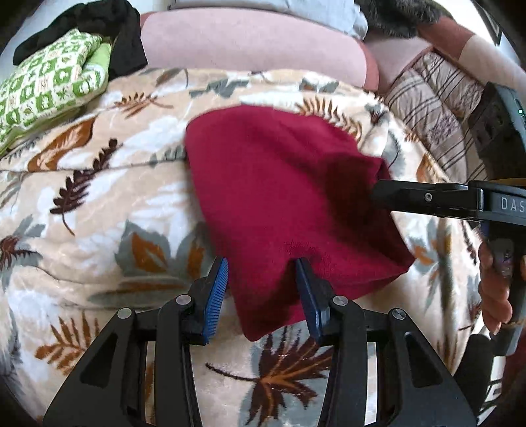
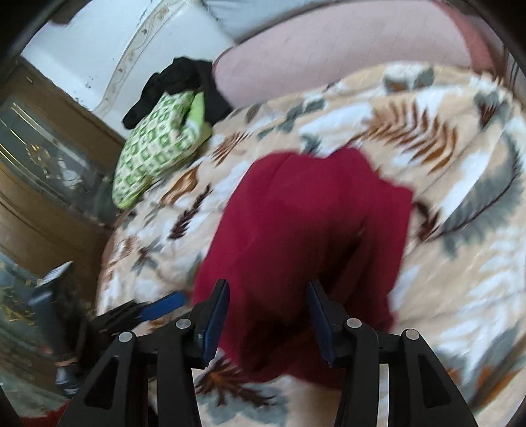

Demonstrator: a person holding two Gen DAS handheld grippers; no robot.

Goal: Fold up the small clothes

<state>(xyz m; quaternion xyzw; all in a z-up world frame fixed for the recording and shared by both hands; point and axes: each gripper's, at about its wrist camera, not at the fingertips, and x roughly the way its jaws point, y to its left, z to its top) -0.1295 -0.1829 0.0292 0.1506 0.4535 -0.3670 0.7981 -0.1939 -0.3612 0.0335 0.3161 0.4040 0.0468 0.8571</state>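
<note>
A dark red cloth (image 1: pixel 279 197) lies folded on a leaf-patterned blanket (image 1: pixel 98 203). My left gripper (image 1: pixel 263 292) stands open over the cloth's near edge. Its right finger touches the fabric, and its left pad is clear of it. My right gripper (image 1: pixel 378 193) comes in side-on from the right, its tip at the cloth's right edge. In the blurred right wrist view the red cloth (image 2: pixel 312 223) runs between the spread fingers of my right gripper (image 2: pixel 268 312), which is open. The left gripper (image 2: pixel 157 310) shows there at the cloth's left side.
A folded green-and-white patterned cloth (image 1: pixel 49 85) and a black garment (image 1: pixel 98 26) lie at the blanket's far left. A pink bolster (image 1: pixel 246 46) runs along the back, with a striped cushion (image 1: pixel 440 108) at right. A hand (image 1: pixel 493 289) holds the right gripper. A wooden cabinet (image 2: pixel 42 184) stands beside the bed.
</note>
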